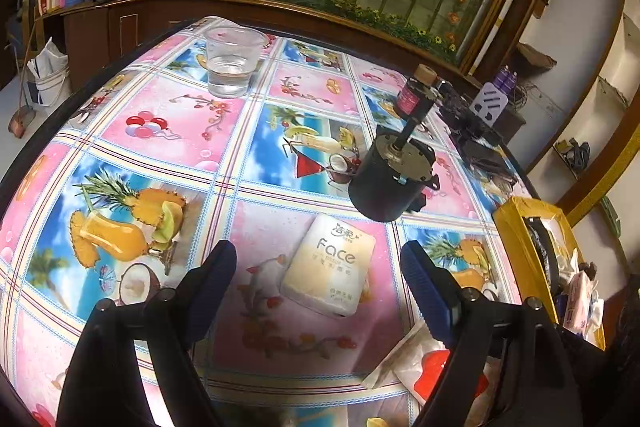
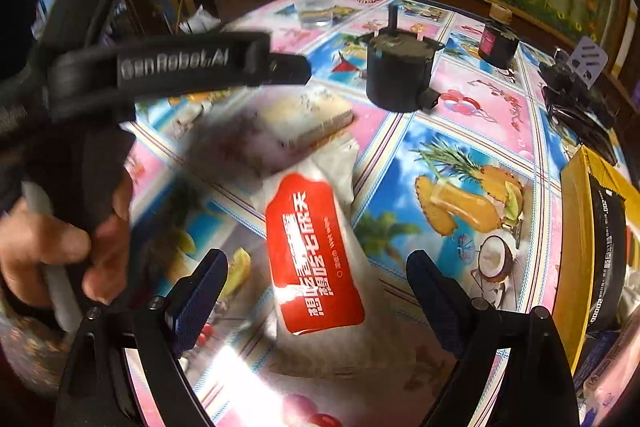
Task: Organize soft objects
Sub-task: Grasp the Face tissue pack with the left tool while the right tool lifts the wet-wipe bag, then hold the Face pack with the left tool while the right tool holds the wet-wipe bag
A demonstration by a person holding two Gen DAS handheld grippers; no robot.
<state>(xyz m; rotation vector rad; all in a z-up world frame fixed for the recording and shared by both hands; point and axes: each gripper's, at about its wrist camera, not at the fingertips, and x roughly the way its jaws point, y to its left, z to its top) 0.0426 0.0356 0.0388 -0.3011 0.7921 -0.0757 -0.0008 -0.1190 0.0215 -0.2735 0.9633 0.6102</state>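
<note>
left fingers [image 1: 224,267] spread — tissue pack [image 1: 330,269] between | right fingers [image 2: 212,279] spread — wipes packet [image 2: 314,255] between

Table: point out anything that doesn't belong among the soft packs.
The black motor with its upright shaft stands just beyond the Face tissue pack, hard hardware among soft goods. A glass of water stands farther back.

On the table [image 1: 280,347], the tissue pack [image 1: 330,271] lies near the front edge, with the wipes [image 2: 316,255] just beside it to the right. The motor [image 1: 390,179] stands behind them, the cup [image 1: 232,63] toward the far edge. The box [image 1: 516,247] sits at the right edge.
</note>
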